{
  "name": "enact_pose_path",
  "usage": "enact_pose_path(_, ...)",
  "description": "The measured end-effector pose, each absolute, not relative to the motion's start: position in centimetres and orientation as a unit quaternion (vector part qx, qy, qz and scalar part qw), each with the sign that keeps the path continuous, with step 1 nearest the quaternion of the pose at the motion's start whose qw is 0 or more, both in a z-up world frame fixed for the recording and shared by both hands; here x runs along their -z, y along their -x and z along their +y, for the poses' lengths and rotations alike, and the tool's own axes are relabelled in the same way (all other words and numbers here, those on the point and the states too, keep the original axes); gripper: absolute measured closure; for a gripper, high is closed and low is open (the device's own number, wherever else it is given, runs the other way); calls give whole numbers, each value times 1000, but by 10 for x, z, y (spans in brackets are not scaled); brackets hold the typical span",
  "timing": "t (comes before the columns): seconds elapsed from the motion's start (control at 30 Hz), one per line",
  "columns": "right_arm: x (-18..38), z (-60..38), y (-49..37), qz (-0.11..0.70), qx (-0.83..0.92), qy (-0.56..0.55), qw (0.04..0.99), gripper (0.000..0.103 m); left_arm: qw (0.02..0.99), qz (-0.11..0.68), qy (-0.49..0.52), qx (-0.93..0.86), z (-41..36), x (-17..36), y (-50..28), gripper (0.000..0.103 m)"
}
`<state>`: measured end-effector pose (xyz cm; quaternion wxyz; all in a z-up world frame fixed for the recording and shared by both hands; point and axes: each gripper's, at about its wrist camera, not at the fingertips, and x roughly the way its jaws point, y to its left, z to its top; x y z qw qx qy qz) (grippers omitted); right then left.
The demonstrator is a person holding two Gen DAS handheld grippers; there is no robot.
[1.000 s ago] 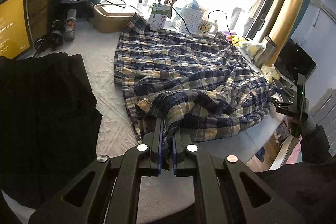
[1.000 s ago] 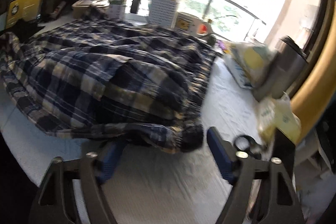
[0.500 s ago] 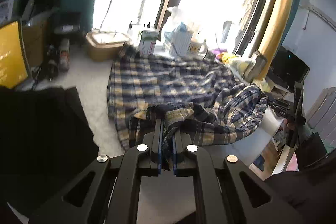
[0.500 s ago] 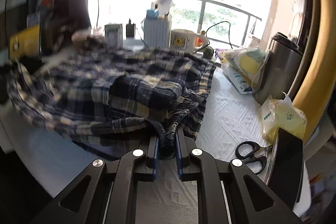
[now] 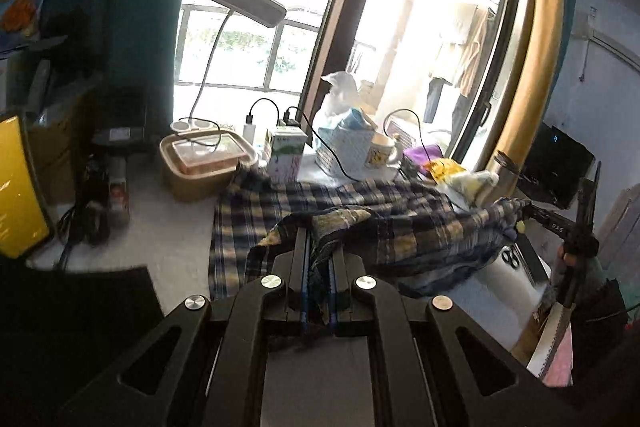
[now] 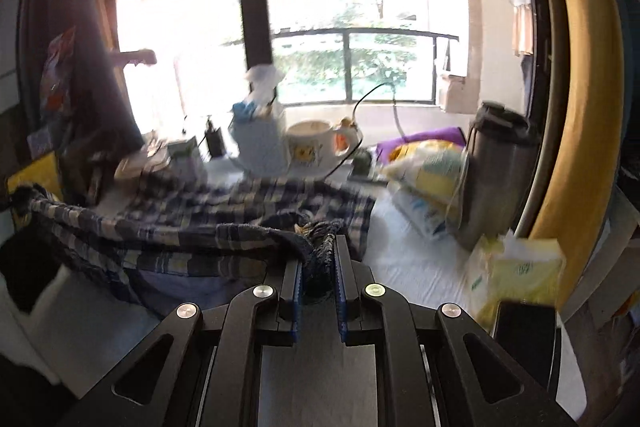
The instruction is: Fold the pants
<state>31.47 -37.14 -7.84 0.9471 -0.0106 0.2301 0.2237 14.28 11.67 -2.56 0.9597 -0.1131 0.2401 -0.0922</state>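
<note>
1. I am clamping my left gripper (image 5: 319,259) on the plaid pants (image 5: 400,223).
2. I am pinching another edge with my right gripper (image 6: 318,259).
3. The pants are hanging between them, their far part lying on the white table (image 5: 160,227).

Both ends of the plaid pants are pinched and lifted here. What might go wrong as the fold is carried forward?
1. The far edge of the plaid pants lies right by the milk carton and mug; dragging cloth may topple them.
2. A black cable runs down to the fabric there and may snag.
3. The left hand-held gripper and right hand-held gripper each pinch only a bunched edge, which may slip out.
</note>
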Motion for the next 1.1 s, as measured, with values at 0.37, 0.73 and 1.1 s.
enact_pose_path(0.37, 66, -339, -414, 240, -189, 16, 952, 90, 958, 254, 107, 86, 140, 26, -251, 97)
enact_pose_path(0.73, 101, -308, -506, 299, -189, 28, 935, 90, 943, 315, 90, 61, 154, 70, -346, 97)
enact_pose_path(1.1, 138, -285, -572, 365, -180, 40, 913, 85, 944, 323, 68, 8, 161, 82, -369, 21)
